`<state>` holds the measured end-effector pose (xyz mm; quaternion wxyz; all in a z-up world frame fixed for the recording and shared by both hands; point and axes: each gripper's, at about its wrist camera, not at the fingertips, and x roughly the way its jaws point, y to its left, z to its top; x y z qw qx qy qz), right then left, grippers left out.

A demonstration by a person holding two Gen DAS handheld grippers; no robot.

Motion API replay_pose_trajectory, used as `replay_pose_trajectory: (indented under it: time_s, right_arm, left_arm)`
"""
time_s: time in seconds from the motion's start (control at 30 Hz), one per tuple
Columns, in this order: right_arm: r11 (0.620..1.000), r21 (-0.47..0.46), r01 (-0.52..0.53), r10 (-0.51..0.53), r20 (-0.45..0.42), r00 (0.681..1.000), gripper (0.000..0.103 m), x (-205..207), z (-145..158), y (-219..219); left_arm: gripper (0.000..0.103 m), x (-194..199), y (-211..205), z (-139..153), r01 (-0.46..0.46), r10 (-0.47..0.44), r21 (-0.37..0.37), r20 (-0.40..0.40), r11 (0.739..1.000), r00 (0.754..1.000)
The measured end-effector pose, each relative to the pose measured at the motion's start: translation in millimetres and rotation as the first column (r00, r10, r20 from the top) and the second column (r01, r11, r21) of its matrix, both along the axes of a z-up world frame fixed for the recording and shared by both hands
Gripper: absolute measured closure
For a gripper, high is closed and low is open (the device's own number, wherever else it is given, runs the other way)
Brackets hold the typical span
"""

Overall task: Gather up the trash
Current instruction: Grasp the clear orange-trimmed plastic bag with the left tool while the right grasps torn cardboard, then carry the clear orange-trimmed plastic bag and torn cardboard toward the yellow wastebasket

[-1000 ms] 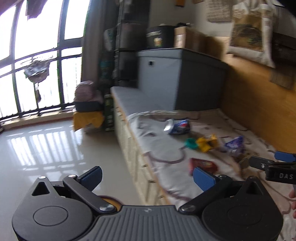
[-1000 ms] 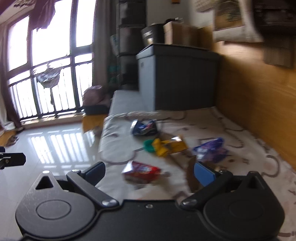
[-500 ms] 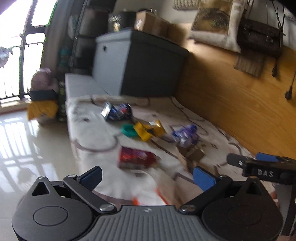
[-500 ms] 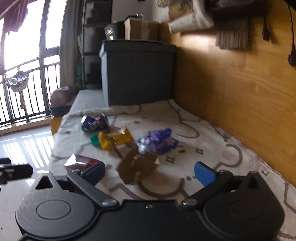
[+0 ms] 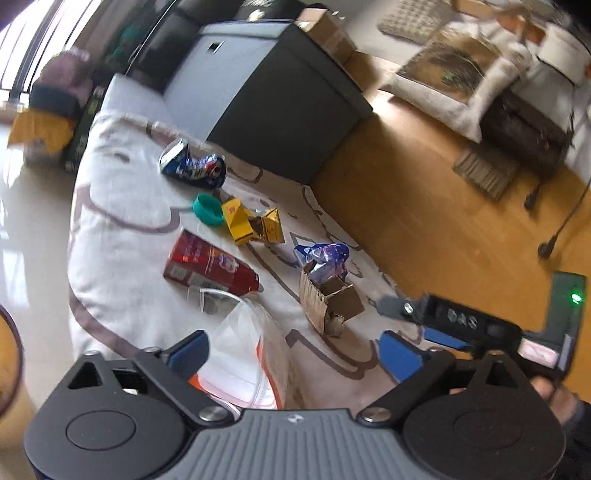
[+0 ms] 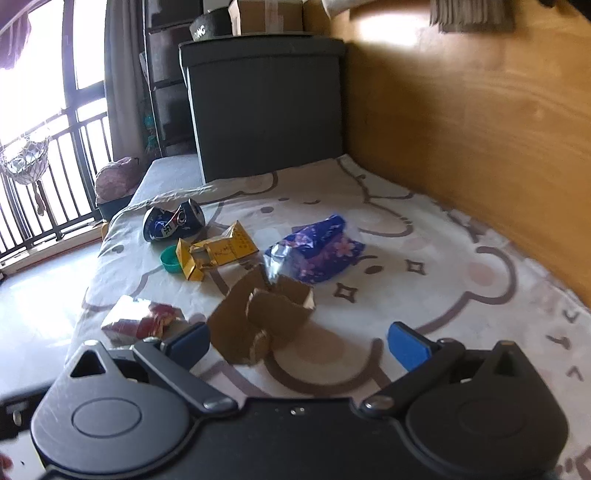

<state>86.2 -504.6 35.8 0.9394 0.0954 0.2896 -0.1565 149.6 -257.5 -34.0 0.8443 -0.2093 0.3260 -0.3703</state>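
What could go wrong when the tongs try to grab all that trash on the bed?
The crushed blue drink can lies on its side near the bedsheet's edge, so a nudge might roll it off. The torn brown cardboard box is floppy and may crumple or slip from the right tongs. The thin clear plastic bag between the closing left tongs could snag.

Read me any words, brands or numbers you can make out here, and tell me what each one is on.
"DAS": on the side of the right hand-held gripper, seen from the left wrist view.
Crushed blue can: print too blurred to read.
Red packet, yellow carton, purple wrapper: print too small or blurred.
Black tub on the dark storage box: white lettering cut off, unreadable.
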Motion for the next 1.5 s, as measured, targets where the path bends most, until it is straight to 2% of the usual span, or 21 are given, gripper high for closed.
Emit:
replay_pose_trajectory:
  time_s: [0.2, 0.37, 0.47, 0.6, 0.67, 0.8, 0.9, 0.97, 1.0, 1.07, 1.13, 1.2, 1.3, 1.5]
  right_arm:
    - [0.996, 0.094, 0.0, 0.004, -0.037, 0.999, 0.0, 44.9, -4.1, -9.8]
    - [0.989, 0.139, 0.056, -0.044, -0.087, 0.995, 0.0, 78.6, -12.9, -18.5]
    - [0.985, 0.155, 0.081, -0.06, -0.135, 0.989, 0.0, 96.6, -20.3, -23.6]
    - [0.987, 0.136, 0.091, -0.065, -0.183, 0.981, 0.0, 115.0, -26.8, -25.1]
    - [0.989, 0.127, 0.075, -0.047, -0.215, 0.975, 0.0, 123.6, -29.4, -22.5]
    - [0.998, 0.051, 0.046, -0.03, -0.286, 0.958, 0.0, 137.1, -34.8, -12.0]
    - [0.999, 0.008, 0.035, -0.03, -0.334, 0.942, 0.0, 141.6, -38.9, -6.2]
    - [0.999, -0.018, 0.038, -0.041, -0.351, 0.935, 0.0, 141.1, -40.0, -4.9]
    - [0.999, -0.022, 0.043, -0.048, -0.355, 0.934, 0.0, 139.5, -39.6, -5.4]
    - [0.998, -0.01, 0.057, -0.057, -0.359, 0.932, 0.005, 134.9, -38.2, -8.3]
    - [0.998, 0.022, 0.058, -0.047, -0.357, 0.933, 0.025, 129.9, -35.5, -10.9]
    - [0.998, 0.019, 0.061, -0.05, -0.365, 0.93, 0.03, 124.6, -33.1, -10.4]
    - [0.999, 0.011, 0.034, -0.027, -0.367, 0.93, 0.033, 115.8, -28.2, -4.4]
    - [0.999, -0.031, -0.008, -0.002, -0.304, 0.953, 0.036, 85.6, -11.1, 11.3]
  left_arm:
    - [0.02, 11.2, 3.4, -14.1, 0.038, -0.045, -0.087, -0.079, 0.995, 0.996]
    - [0.036, 17.7, 1.6, -24.3, 0.061, -0.076, -0.113, -0.138, 0.992, 0.988]
    - [0.04, 22.7, -1.0, -30.6, 0.079, -0.099, -0.122, -0.175, 0.989, 0.979]
    - [0.043, 26.9, -2.7, -34.3, 0.089, -0.114, -0.136, -0.19, 0.987, 0.975]
    - [0.049, 29.9, -3.8, -36.4, 0.094, -0.122, -0.142, -0.207, 0.985, 0.971]
    - [0.056, 32.3, -3.9, -38.4, 0.089, -0.119, -0.14, -0.224, 0.986, 0.967]
    - [0.068, 33.9, -3.0, -40.0, 0.082, -0.112, -0.132, -0.237, 0.988, 0.965]
    - [0.082, 35.0, -3.0, -41.4, 0.074, -0.102, -0.122, -0.247, 0.99, 0.964]
    - [0.084, 35.7, -2.9, -42.1, 0.072, -0.099, -0.116, -0.254, 0.991, 0.962]
    - [0.088, 36.4, -3.1, -42.7, 0.073, -0.099, -0.107, -0.257, 0.992, 0.961]
    - [0.089, 35.3, -4.0, -41.3, 0.087, -0.107, -0.091, -0.246, 0.992, 0.963]
    - [0.09, 33.2, -5.8, -38.7, 0.098, -0.111, -0.069, -0.227, 0.993, 0.968]
    - [0.091, 29.5, -6.7, -34.2, 0.11, -0.115, -0.04, -0.203, 0.993, 0.972]
    - [0.091, 19.0, -2.4, -19.4, 0.105, -0.1, 0.03, -0.127, 0.994, 0.987]
